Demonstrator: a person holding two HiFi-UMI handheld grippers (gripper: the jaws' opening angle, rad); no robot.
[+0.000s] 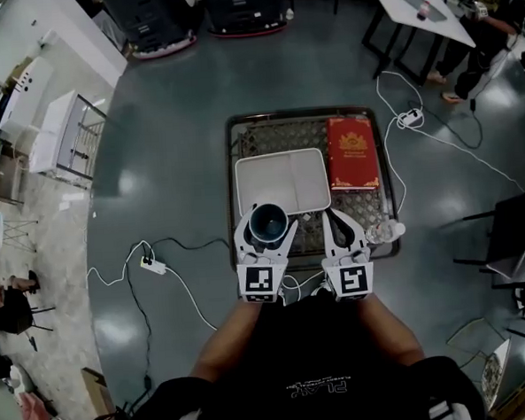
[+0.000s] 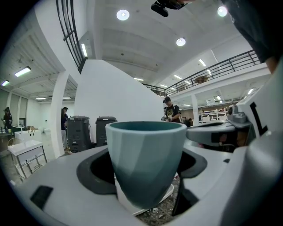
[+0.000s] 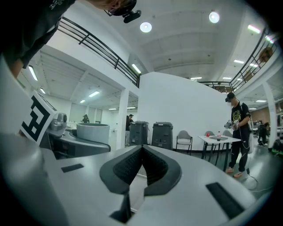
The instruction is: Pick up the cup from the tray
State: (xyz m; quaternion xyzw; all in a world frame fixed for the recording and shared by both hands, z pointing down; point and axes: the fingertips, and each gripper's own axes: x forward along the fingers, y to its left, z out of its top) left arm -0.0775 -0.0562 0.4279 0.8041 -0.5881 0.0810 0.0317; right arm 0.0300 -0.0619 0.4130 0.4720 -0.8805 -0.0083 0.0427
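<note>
A teal faceted cup (image 1: 268, 223) (image 2: 146, 161) stands upright between the jaws of my left gripper (image 1: 266, 234) (image 2: 146, 167), which is shut on it, lifted above the near edge of the white tray (image 1: 283, 181). From the right gripper view the cup (image 3: 93, 132) shows at the left. My right gripper (image 1: 343, 229) (image 3: 142, 170) hovers beside it, to its right, shut with its black pads touching and nothing between them. A strip of the white tray (image 2: 170, 194) shows below the cup.
The tray lies on a dark wire-mesh table (image 1: 267, 138) next to a red book (image 1: 352, 153). A clear plastic bottle (image 1: 384, 233) lies at the table's near right corner. Cables (image 1: 160, 269) run over the grey floor. A person (image 3: 236, 132) stands by a white table.
</note>
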